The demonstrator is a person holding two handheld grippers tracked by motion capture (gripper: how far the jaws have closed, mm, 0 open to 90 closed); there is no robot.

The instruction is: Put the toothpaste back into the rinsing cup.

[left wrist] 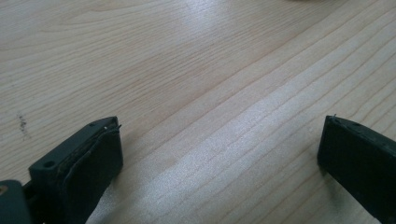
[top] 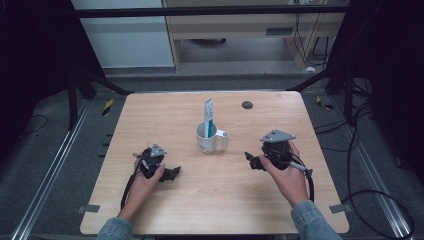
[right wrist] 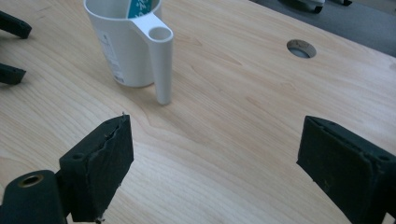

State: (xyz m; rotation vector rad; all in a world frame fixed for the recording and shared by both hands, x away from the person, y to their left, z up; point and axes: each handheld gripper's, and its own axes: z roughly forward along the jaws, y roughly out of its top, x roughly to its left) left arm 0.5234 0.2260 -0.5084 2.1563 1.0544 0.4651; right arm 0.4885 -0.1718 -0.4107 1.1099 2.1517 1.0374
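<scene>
Left hand-held gripper: I hold it low over the near left part of the worktop, jaws spread wide with nothing between them. In the left gripper view I see bare wood grain between the two black pads.

Right hand-held gripper: I hold it at the near right, jaws pointing inward toward the middle and also spread wide, empty. Its grey three-cornered plate sits on top.

Cup: white, upright, near the middle of the worktop, between my two hand-held grippers and a little beyond them. In the right gripper view it stands ahead and to the left of my jaws, well apart from them.

Cup handle: a hollow tube on the cup's side, turned toward my right hand-held gripper, its foot reaching down to the wood.

Tube: white and teal, standing tilted inside the cup and rising above the rim; it looks like toothpaste, though the print is too small to read.

Round hole: in the worktop's far part, to the right of the cup.
</scene>
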